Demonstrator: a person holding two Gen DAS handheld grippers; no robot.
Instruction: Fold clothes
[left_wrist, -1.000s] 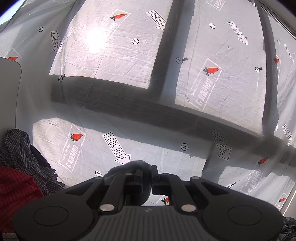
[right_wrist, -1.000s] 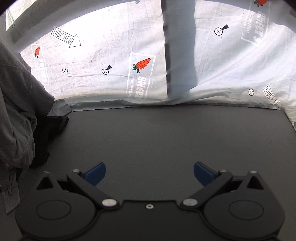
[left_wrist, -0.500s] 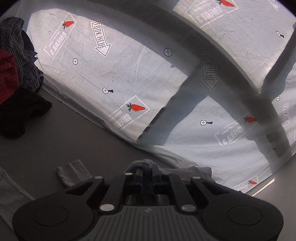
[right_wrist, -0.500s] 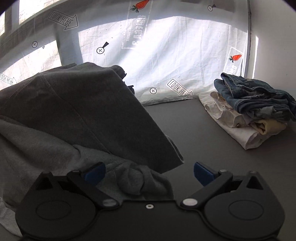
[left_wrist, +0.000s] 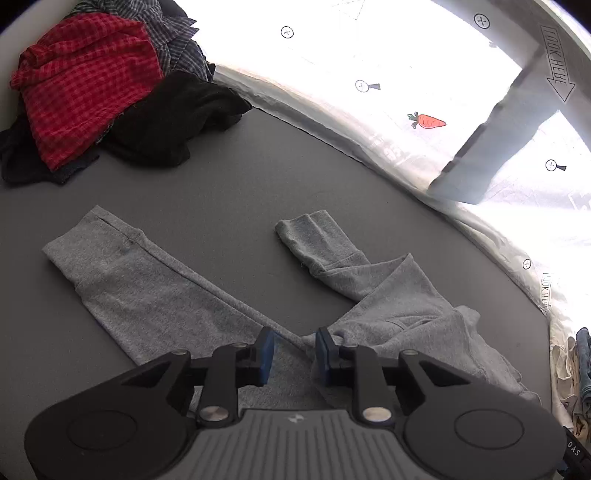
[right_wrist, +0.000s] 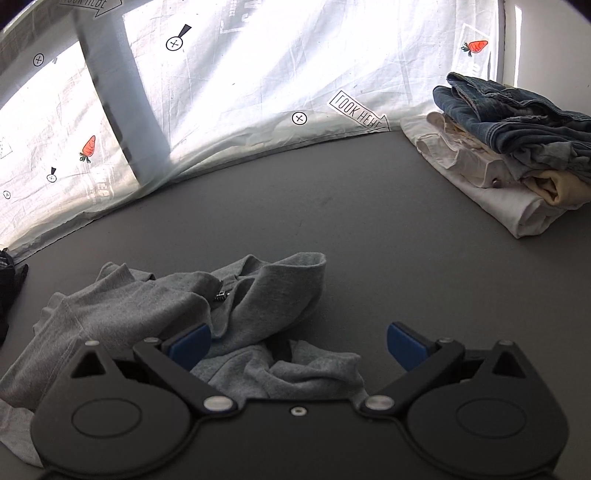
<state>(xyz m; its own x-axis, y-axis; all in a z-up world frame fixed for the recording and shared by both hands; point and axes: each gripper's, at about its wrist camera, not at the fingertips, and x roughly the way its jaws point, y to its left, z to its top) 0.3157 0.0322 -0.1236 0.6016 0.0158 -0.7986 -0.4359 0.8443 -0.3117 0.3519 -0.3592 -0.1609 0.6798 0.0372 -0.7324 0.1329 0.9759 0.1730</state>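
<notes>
Lying now on the desk (left_wrist: 258, 177), the grey sweatshirt (left_wrist: 155, 291) has come down from the air: half a second ago it hung bunched from the left claw (left_wrist: 294, 354), and a second ago that claw was pinched fully shut on a fold of it. One sleeve stretches away from the sweatshirt's body toward the pile of unfolded clothes (left_wrist: 92, 85), the other sleeve (left_wrist: 317, 240) bends toward the printed sheet (left_wrist: 369, 92) at the desk's far edge. This looks like the laying-out step, with smoothing and folding not yet begun.

The left claw has parted slightly, its blue pads either side of a ridge of grey cloth, touching it but no longer pinching. The right claw (right_wrist: 297, 343) stays wide open, holding nothing, low over the crumpled collar end (right_wrist: 258, 288); the folded stack (right_wrist: 498, 155) sits well apart from the sweatshirt.
</notes>
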